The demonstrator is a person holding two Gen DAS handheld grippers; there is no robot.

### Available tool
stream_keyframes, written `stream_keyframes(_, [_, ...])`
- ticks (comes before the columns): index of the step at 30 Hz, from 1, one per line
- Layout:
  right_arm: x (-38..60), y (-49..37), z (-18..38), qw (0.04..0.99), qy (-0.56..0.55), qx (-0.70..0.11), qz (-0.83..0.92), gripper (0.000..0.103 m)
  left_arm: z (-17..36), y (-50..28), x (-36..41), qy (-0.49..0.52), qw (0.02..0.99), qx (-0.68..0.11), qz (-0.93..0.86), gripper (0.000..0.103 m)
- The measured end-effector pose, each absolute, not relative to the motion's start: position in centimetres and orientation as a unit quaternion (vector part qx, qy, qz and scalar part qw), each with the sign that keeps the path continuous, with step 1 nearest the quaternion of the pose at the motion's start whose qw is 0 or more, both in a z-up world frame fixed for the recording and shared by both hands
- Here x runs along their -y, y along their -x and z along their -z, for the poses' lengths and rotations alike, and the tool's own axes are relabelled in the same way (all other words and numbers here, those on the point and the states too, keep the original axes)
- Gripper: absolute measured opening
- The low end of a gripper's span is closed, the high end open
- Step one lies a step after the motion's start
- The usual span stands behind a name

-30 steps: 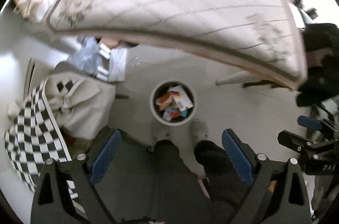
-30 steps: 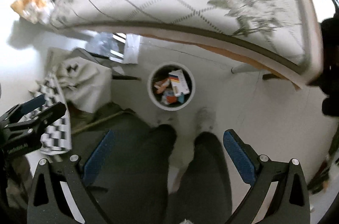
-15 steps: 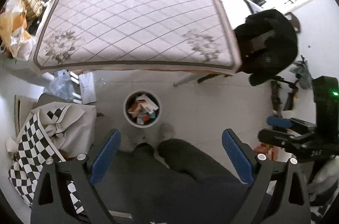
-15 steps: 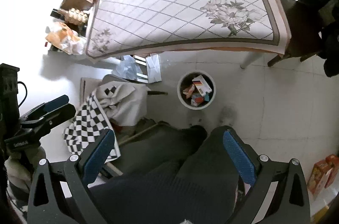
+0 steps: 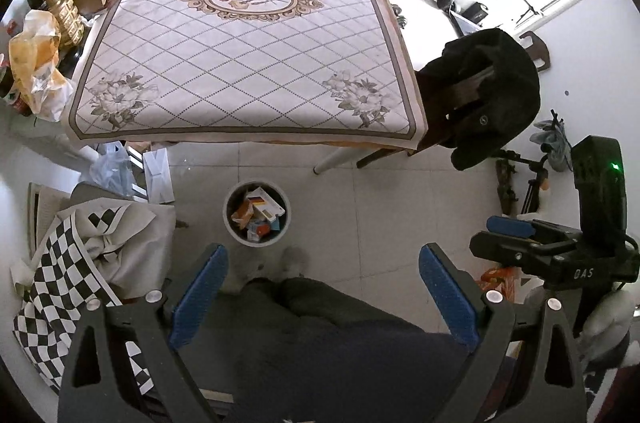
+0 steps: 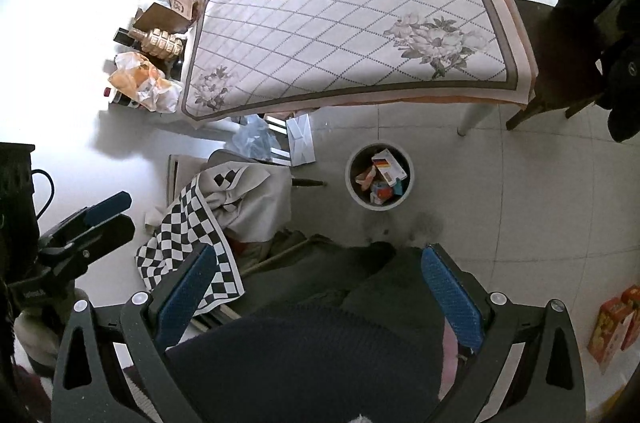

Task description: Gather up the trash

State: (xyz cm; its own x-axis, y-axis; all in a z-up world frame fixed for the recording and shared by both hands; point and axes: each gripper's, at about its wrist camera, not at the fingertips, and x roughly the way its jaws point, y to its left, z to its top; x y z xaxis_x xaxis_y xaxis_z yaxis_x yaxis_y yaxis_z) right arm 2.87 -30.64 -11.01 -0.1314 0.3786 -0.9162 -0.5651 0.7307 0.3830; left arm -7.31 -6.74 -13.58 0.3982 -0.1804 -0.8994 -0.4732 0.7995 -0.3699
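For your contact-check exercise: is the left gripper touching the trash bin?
Apart. In the left wrist view the open left gripper hangs high above the trash bin on the floor.

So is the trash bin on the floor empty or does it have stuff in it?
Not empty: the upright bin holds several colourful boxes and wrappers, piled near its rim.

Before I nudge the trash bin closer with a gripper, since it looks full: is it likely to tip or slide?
The trash bin looks short and wide, so it would probably slide on the smooth floor tiles rather than tip. Its load seems to be light cardboard boxes, so it should move easily. A low push is likely safer; the top box could shift.
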Motion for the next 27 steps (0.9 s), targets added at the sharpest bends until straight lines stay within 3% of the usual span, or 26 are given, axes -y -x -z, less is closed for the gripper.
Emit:
stream_keyframes(3, [30.35,-2.87,10.7,0.654,0.073,-0.658,-0.365,0.103,13.77,7.31,6.72,0.309,0.779,-0.538,-0.093,0.103])
stream_keyframes(27, [29.64,-3.02,10.04,0.646,0.079,-0.659,-0.376,0.103,13.21,6.56,6.93,0.31,0.784,-0.53,-0.084,0.103])
